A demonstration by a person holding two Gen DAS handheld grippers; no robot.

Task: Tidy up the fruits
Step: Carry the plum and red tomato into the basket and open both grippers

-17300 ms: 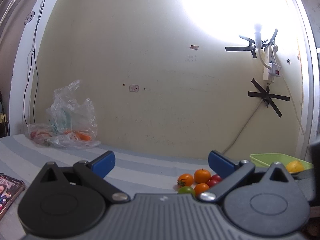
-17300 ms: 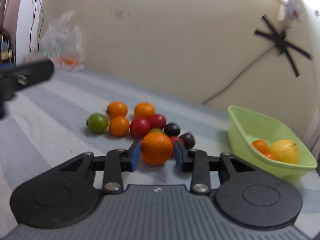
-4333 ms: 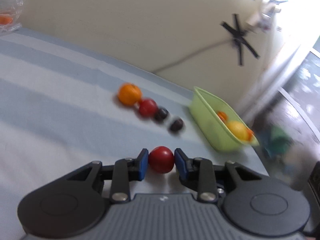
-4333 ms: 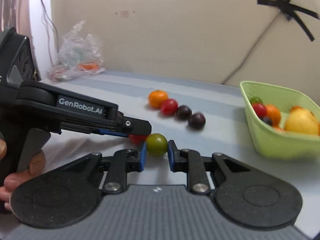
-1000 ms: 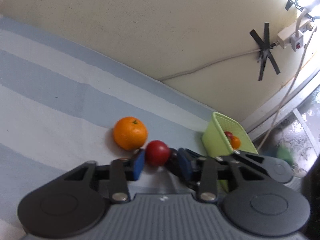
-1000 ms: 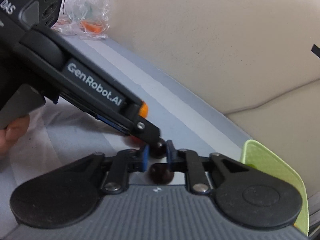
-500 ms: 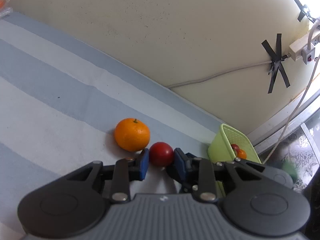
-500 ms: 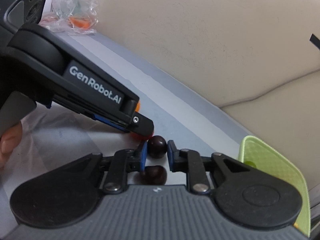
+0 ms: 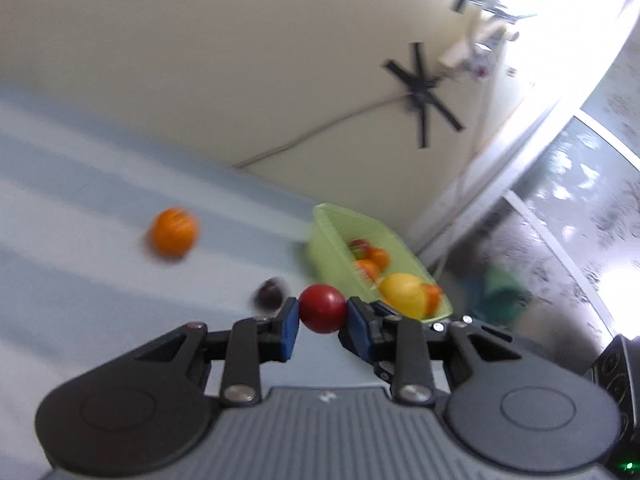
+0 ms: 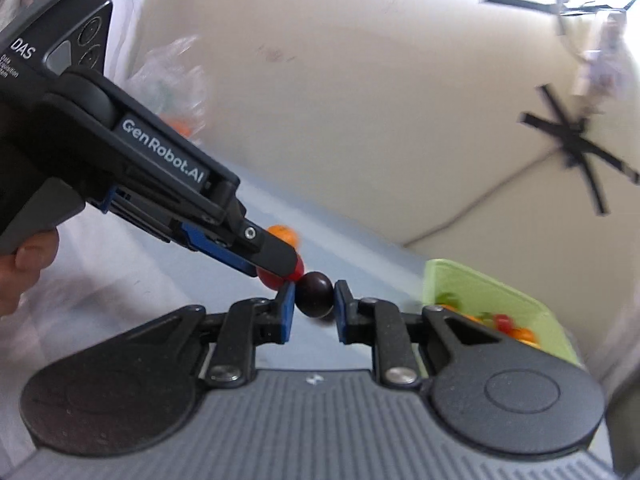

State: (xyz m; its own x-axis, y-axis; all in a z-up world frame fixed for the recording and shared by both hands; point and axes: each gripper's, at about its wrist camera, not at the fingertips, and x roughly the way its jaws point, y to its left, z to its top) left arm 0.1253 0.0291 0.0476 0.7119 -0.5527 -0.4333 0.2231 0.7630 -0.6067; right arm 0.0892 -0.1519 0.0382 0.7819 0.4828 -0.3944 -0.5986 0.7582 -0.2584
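Note:
My left gripper point(image 9: 323, 314) is shut on a red round fruit point(image 9: 323, 309) and holds it above the striped cloth, near the green basket point(image 9: 332, 236). My right gripper point(image 10: 315, 308) is shut on a dark purple plum point(image 10: 315, 294), also lifted. The left gripper point(image 10: 280, 258) shows in the right wrist view just left of the plum, with the red fruit point(image 10: 269, 278) in it. An orange point(image 9: 175, 231) and another dark plum point(image 9: 271, 293) lie on the cloth. The basket point(image 10: 480, 280) holds several fruits, among them a lemon point(image 9: 404, 295).
A clear plastic bag point(image 10: 176, 80) with produce lies far back left against the cream wall. A cable and black tape crosses point(image 9: 424, 92) are on the wall. The table edge and the floor point(image 9: 560, 260) lie right of the basket.
Both grippers have lifted their fruits off the cloth and swung right toward the basket. The orange and one dark plum stay on the cloth. The views are motion-blurred.

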